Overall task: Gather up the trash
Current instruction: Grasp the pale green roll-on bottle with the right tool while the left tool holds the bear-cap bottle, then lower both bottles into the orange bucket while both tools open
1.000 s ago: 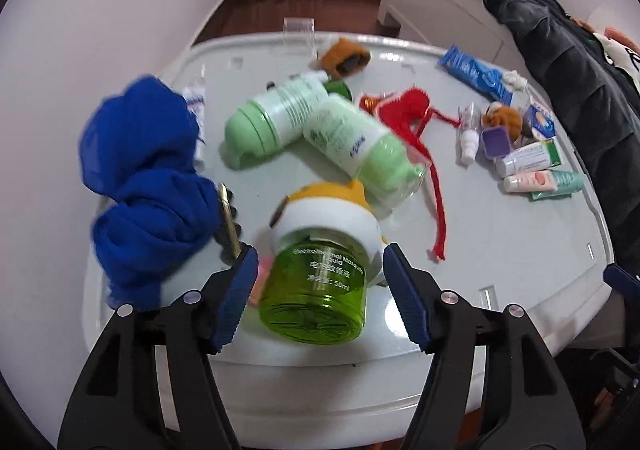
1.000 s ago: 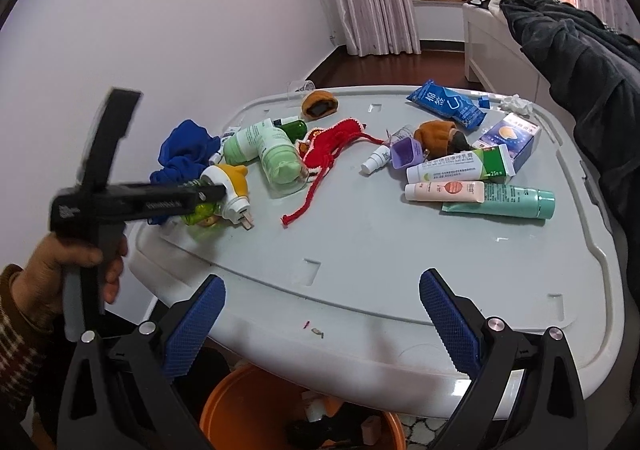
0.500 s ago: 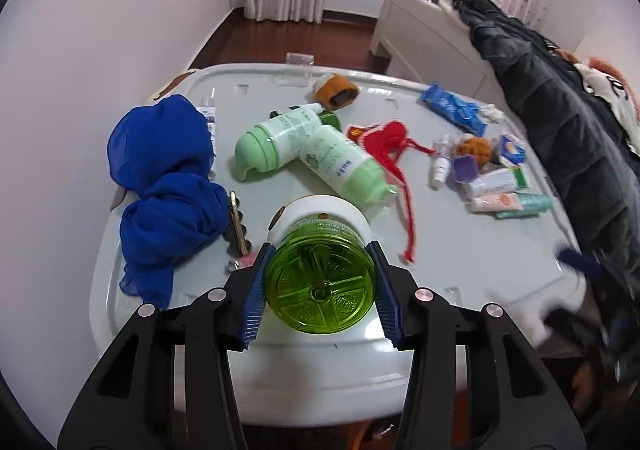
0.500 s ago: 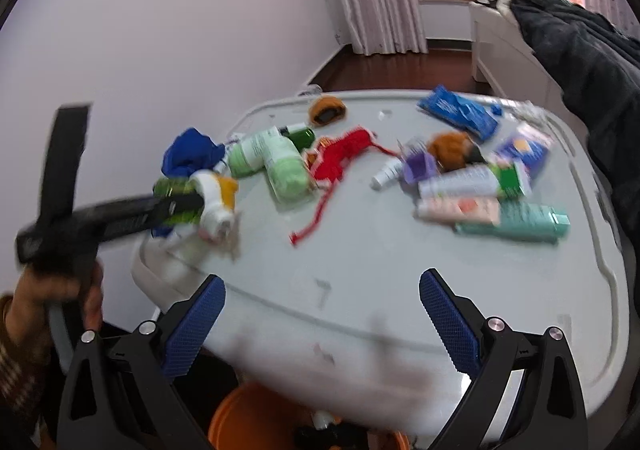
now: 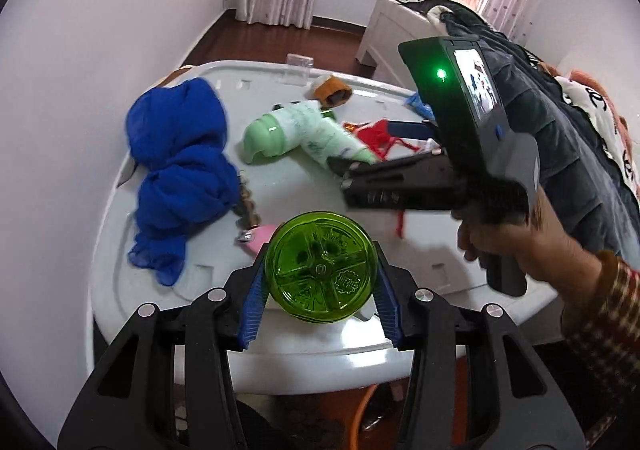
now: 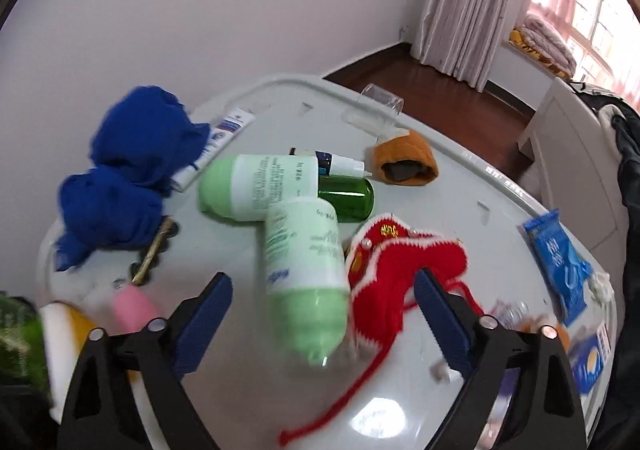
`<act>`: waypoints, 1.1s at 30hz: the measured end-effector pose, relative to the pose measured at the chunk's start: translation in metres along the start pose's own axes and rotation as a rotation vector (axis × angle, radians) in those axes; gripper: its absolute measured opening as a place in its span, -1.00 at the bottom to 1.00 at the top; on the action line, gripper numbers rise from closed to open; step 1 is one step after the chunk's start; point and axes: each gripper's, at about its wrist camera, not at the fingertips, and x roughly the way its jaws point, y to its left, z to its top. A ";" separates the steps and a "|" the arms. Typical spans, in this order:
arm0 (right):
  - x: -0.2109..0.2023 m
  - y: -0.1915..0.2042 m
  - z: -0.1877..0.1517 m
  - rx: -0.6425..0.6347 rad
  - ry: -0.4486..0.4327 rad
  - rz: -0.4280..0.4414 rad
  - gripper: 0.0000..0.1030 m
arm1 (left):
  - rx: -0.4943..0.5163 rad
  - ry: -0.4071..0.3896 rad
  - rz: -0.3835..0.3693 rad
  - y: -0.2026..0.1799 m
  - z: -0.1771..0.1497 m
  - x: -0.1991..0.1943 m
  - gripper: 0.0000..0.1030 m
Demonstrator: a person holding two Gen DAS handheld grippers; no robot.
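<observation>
My left gripper (image 5: 320, 278) is shut on a clear green bottle (image 5: 322, 268) with a white and yellow cap. It holds the bottle base-first toward the camera, above the near edge of the white table (image 5: 280, 193). The same bottle shows blurred in the right wrist view (image 6: 18, 338). My right gripper (image 6: 322, 286) hangs over the table with its jaws closing. A pale green bottle (image 6: 304, 278) lies between them, not pressed by the pads. A red knitted piece (image 6: 396, 266) lies under the right finger. A second pale green bottle (image 6: 260, 189) lies behind.
A blue cloth (image 6: 128, 169) is heaped at the table's left. A dark green glass bottle (image 6: 346, 195), an orange knitted cup (image 6: 406, 157), a white tube (image 6: 222, 133), a pink item (image 6: 134, 308) and a blue packet (image 6: 558, 258) also lie there. A bed with dark clothes (image 5: 560, 137) stands to the right.
The left jaws closed on the green bottle, lifted it and drew it back to the table's near edge. The right gripper swept left over the pale green bottle and its jaws narrowed.
</observation>
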 end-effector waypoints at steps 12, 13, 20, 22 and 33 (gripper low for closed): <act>0.025 0.008 0.002 -0.006 0.085 -0.037 -0.07 | -0.034 -0.011 -0.017 0.023 -0.006 -0.012 -0.11; 0.022 0.007 0.002 0.012 0.083 -0.030 -0.07 | -0.032 -0.011 -0.020 0.022 -0.005 -0.013 -0.11; -0.034 -0.011 -0.015 0.109 0.046 0.032 -0.07 | -0.017 -0.004 -0.041 0.017 -0.004 -0.013 -0.11; -0.062 -0.014 -0.033 0.134 0.032 0.054 -0.07 | -0.003 -0.004 -0.061 0.012 -0.005 -0.015 -0.11; -0.152 0.023 -0.210 0.200 0.189 0.137 -0.07 | 0.121 0.118 -0.205 -0.054 -0.067 -0.030 -0.11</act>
